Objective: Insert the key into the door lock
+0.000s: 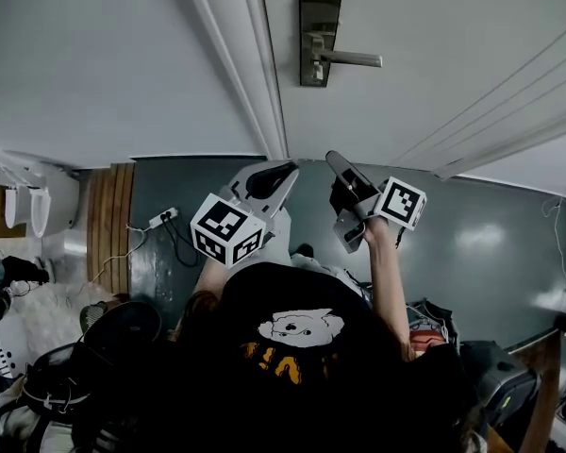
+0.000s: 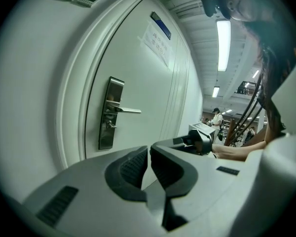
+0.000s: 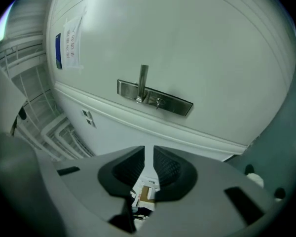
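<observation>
With left gripper [image 2: 149, 154] and right gripper [image 3: 149, 154] both nearly pressed together on nothing, well apart from the handle [image 2: 127, 110], the stub [image 2: 110, 126] just under that handle is perhaps the key, so one should check first.

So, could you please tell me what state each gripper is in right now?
Left gripper: closed, nothing between its jaws.
Right gripper: closed but for a sliver, holding nothing.
</observation>
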A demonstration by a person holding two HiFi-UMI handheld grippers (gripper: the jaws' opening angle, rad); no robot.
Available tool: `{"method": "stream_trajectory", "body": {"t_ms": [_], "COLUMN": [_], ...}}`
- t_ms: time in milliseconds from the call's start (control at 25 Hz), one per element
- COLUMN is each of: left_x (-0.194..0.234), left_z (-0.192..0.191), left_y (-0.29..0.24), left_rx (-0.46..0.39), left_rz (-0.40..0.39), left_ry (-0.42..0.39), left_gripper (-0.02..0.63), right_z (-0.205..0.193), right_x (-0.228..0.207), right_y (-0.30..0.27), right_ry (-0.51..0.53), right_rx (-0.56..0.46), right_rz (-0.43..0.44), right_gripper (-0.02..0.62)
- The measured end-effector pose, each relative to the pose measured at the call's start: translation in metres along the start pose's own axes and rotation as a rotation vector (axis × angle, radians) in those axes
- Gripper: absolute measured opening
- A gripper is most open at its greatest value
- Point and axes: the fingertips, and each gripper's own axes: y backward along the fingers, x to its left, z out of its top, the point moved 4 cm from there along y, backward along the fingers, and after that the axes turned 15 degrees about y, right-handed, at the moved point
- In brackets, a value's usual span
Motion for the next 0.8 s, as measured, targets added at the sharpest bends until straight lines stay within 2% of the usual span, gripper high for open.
{"method": "stream_trajectory", "body": {"t_ms": [360,480,800], "left_x": [-0.033,-0.035,-0.033], "left_z": [-0.024,-0.028,-0.03], "left_y": [0.007,0.011,0.015], "left_rx": [0.054,0.07,0.085], "left_rz": [-0.003,-0.002,-0.02], "left_ry": [0.0,0.004,0.011], "left_gripper": [0.025,0.025,0.025], "right_z": [-0.03,-0.04,-0.05], "right_x": [0.015,0.014,0.02], "right_y": [0.034,0.042,0.043], "right_ry": [0.009,0.012,0.012], "right_rx": [0.022,0.031,0.016], "right_rz": [-0.012,-0.054,-0.077], "right_gripper": [0.041,0.04,0.04]}}
